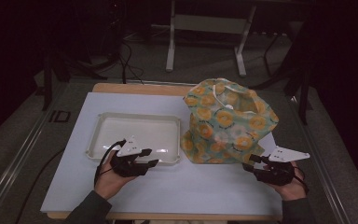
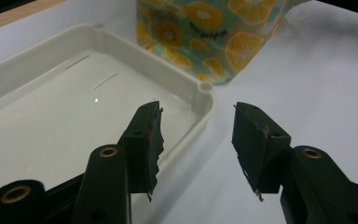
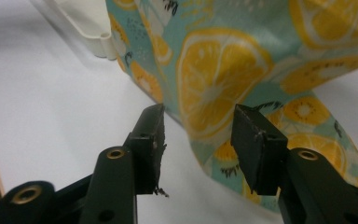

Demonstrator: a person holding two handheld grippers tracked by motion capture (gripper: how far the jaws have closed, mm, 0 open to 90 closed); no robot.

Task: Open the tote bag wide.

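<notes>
Black jaws of the left gripper [image 2: 197, 140] stand spread with nothing between them, hovering over the near right corner of the white tray [image 2: 205, 88]. From above, that gripper [image 1: 150, 157] sits at the tray's near rim [image 1: 135, 161], held in a hand that comes in from the near edge of the white board [image 1: 191, 186]. The right gripper [image 3: 198, 140] is spread too, its jaws pointing at the lower corner of the cloth bag [image 3: 223, 74] (teal, printed with orange slices) without pressing it; whether a pad brushes the fabric I cannot tell. In the high view the bag [image 1: 228, 123] stands slumped on the right half of the board, reaching toward its far edge, its left side just beside the tray's right rim. The right gripper [image 1: 251, 163] hangs near the bag's near right corner, close to the board's near right corner.
</notes>
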